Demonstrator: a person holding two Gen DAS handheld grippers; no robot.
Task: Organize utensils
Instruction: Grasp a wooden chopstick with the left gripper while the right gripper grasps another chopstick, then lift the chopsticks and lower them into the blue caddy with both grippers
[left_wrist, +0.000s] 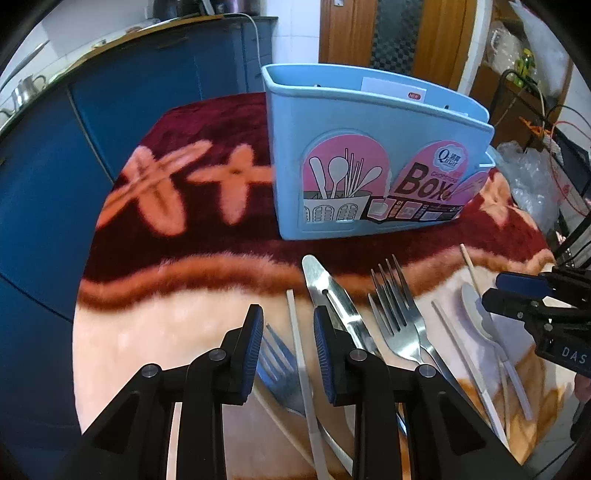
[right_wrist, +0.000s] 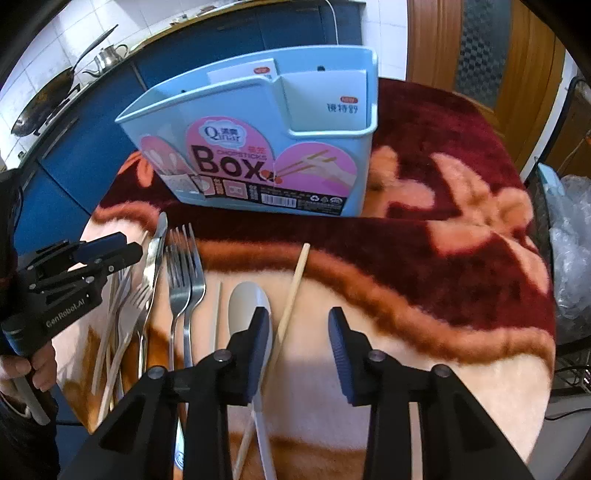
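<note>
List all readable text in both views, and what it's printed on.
"Qinar" – blue box, front sticker
"CHOPSTICKS" – same sticker
"Box" – same sticker, both views
"NEW" – red tag on the card inside the box
"GenRobot.AI" – left gripper body
"DAS" – right gripper body, cut off
Chinese characters, barcode and fine print: unreadable.

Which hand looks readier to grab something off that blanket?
Probably the left. The left gripper already straddles a white chopstick, with a fork beside it. The right gripper has only bare blanket between its fingers; the white spoon lies behind its left finger.
</note>
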